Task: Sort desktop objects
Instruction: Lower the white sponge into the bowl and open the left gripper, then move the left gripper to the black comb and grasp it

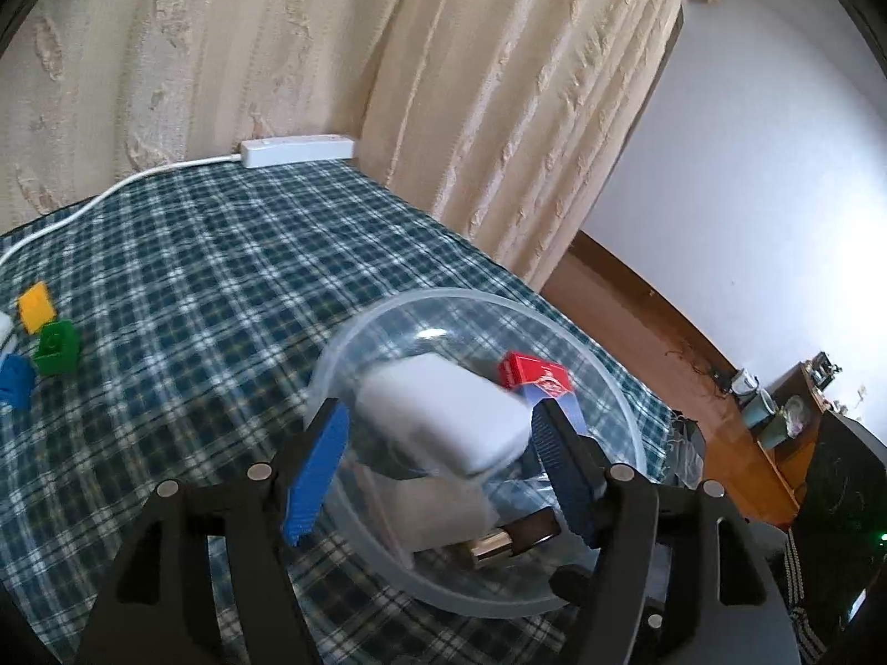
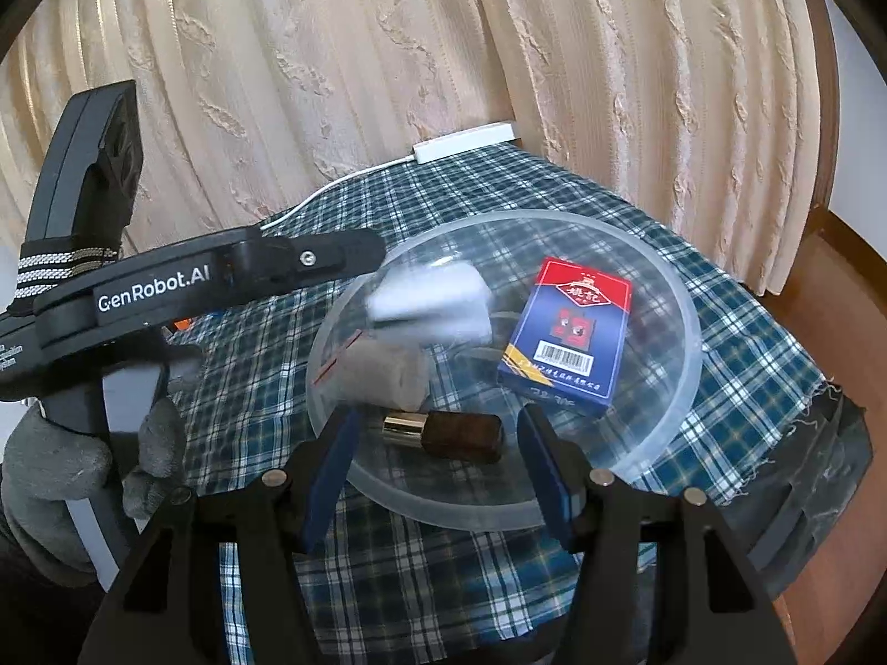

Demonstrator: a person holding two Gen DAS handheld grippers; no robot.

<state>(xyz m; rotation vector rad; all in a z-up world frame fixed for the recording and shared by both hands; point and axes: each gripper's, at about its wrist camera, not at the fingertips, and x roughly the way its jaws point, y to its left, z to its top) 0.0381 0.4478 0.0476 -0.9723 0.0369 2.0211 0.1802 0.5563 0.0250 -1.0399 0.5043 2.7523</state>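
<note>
The left gripper (image 1: pixel 438 476) stands released over the clear bowl (image 1: pixel 604 354), a blurred white block (image 1: pixel 443 415) loose between its pads at frame centre. The block looks light and stiff, best pinched across its flat sides. The right gripper (image 2: pixel 438 471), lower centre, is parted and empty.
</note>
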